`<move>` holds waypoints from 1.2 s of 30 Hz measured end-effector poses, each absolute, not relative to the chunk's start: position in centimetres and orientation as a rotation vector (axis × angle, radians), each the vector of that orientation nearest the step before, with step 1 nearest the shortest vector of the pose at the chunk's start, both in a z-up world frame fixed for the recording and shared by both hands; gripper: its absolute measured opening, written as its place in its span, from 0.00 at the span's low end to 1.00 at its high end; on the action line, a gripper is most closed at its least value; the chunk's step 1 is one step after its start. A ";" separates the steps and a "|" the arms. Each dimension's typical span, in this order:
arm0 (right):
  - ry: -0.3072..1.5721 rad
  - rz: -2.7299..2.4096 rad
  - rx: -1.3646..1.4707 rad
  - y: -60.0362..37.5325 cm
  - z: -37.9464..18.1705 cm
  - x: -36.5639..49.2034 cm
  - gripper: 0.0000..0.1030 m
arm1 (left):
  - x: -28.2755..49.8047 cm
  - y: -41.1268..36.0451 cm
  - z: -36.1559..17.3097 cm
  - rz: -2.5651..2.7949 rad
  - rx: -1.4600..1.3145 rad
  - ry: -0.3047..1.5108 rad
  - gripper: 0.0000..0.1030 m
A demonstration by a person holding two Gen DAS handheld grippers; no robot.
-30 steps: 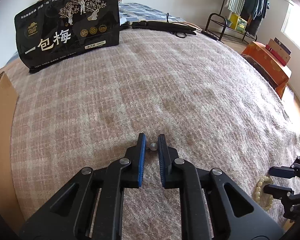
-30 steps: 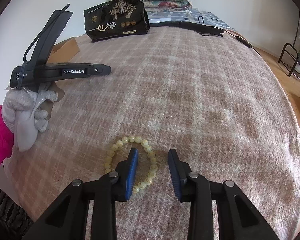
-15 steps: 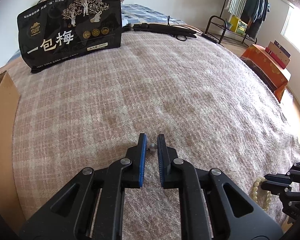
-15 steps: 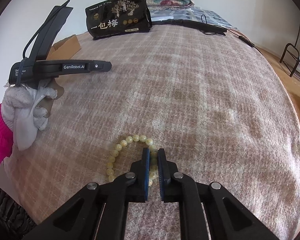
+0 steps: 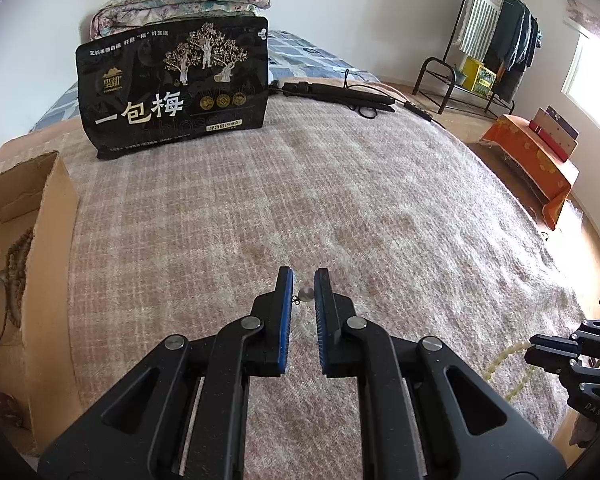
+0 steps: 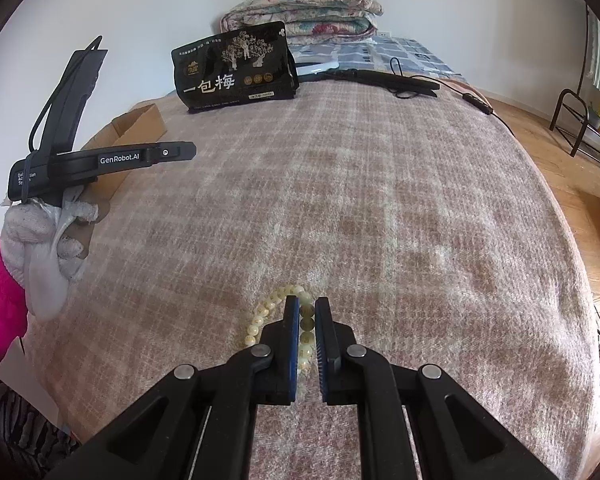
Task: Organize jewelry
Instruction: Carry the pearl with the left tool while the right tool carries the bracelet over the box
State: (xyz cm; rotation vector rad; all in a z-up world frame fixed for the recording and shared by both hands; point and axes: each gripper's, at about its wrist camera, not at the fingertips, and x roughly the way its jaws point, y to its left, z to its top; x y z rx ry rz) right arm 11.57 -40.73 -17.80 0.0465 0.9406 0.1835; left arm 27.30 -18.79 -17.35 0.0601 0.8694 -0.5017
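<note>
A: Left wrist view first. Left gripper [image 5: 303,280] nearly closed, a narrow gap only, with a small grey bead earring [image 5: 307,293] between the blue pads, seemingly pinched at its thin hook against the left pad. Raised above the plaid blanket [image 5: 340,184], to judge by the look.

B: And the place for it?

A: Probably the cardboard box [image 5: 48,216] at the left edge, with a dark bead string [image 5: 18,256] and a thin ring already inside. Very light and tiny, easy to drop; better to keep firm pressure until over the box.

B: Now right wrist view?

A: Right gripper [image 6: 307,312] closed onto the pale bead bracelet [image 6: 266,312], several beads caught between the pads, the rest of the loop lying left on the blanket. Cannot tell if lifted.

B: Handling?

A: Smooth round beads, slippery, loop limp and hanging when raised. Best to hold across two or three beads, not one. Likely not fragile.
</note>
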 end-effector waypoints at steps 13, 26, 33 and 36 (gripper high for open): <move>0.862 0.203 0.035 -38.5 -13.6 11.8 0.05 | 25.4 -14.2 -13.1 -0.464 0.027 0.801 0.09; 0.784 0.271 -0.005 -32.6 -9.6 14.5 0.05 | 25.5 -5.8 -10.0 -0.366 -0.030 0.744 0.09; 0.752 0.318 -0.012 -28.6 -8.0 17.0 0.05 | 25.7 -1.7 -9.4 -0.320 -0.053 0.729 0.09; 0.741 0.339 -0.007 -26.9 -7.5 18.0 0.05 | 25.7 0.0 -9.3 -0.302 -0.060 0.722 0.09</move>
